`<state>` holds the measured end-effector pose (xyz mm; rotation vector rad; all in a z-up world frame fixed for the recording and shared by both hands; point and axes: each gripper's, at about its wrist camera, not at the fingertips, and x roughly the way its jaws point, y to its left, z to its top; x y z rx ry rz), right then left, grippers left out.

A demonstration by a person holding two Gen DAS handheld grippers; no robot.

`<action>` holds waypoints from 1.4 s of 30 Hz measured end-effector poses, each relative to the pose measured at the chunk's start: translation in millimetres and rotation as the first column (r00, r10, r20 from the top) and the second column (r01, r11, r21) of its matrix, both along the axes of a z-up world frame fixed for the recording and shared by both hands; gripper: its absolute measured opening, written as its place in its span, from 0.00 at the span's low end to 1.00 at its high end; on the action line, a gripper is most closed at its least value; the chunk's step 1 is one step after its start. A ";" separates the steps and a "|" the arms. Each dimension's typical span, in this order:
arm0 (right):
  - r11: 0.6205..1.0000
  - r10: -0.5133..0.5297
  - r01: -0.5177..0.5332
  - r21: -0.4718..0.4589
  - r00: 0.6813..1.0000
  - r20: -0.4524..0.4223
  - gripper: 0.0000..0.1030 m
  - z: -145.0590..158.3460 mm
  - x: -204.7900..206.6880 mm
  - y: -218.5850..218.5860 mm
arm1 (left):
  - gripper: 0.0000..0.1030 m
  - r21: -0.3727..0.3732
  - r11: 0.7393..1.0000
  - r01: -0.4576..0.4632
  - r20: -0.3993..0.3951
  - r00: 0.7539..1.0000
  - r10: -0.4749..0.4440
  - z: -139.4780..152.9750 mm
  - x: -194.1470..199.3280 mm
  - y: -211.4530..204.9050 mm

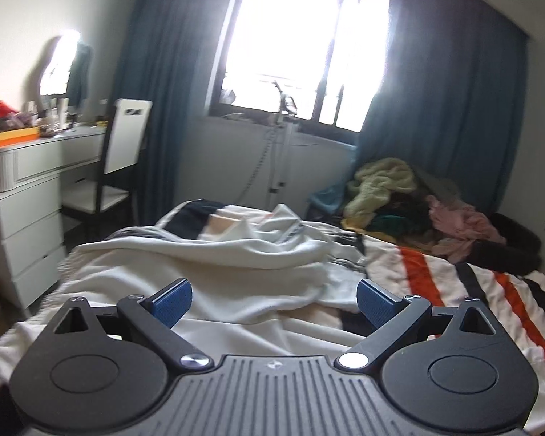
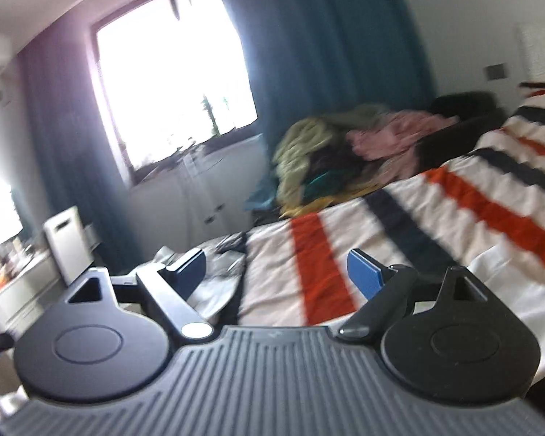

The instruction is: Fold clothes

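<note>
clothes pile (image 1: 418, 210) on bed (image 1: 454, 283) (both tongs agape)

Right claw (image 2: 277, 272) wide open, holding nothing, up over a bed (image 2: 436, 218) with orange and dark stripes. Messy pile of clothes (image 2: 345, 145) further back, near blue curtains (image 2: 309, 54) and a bright window (image 2: 170, 72).

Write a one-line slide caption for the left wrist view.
Open left gripper poised over a rumpled white garment on the striped bed, unfolded clothes pile beyond.
</note>
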<state>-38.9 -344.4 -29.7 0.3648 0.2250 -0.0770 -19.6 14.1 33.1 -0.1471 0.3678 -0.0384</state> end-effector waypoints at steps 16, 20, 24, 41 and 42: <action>0.974 0.137 -0.145 -0.172 0.989 -0.057 0.84 -47.9 22.0 63.5 | 0.95 0.123 0.991 0.042 -0.058 0.998 -0.035 -67.1 23.5 -26.8; 0.975 0.122 -0.132 -0.177 0.990 -0.066 0.84 -49.5 22.9 63.0 | 0.95 0.133 0.990 0.055 -0.061 0.997 -0.047 -69.1 24.0 -25.4; 0.974 0.114 -0.125 -0.188 0.991 -0.071 0.84 -49.5 22.0 63.9 | 0.95 0.126 0.990 0.055 -0.084 0.995 -0.044 -72.1 25.6 -23.1; 0.991 0.000 -0.015 -0.134 0.994 -0.108 0.84 -50.8 16.9 50.1 | 0.95 -0.041 0.991 0.124 -0.200 0.971 -0.130 -85.8 78.8 -33.2; 0.991 -0.017 0.002 -0.136 0.994 -0.107 0.84 -50.8 18.1 48.2 | 0.95 -0.064 0.990 0.126 -0.203 0.970 -0.137 -87.2 89.2 -36.1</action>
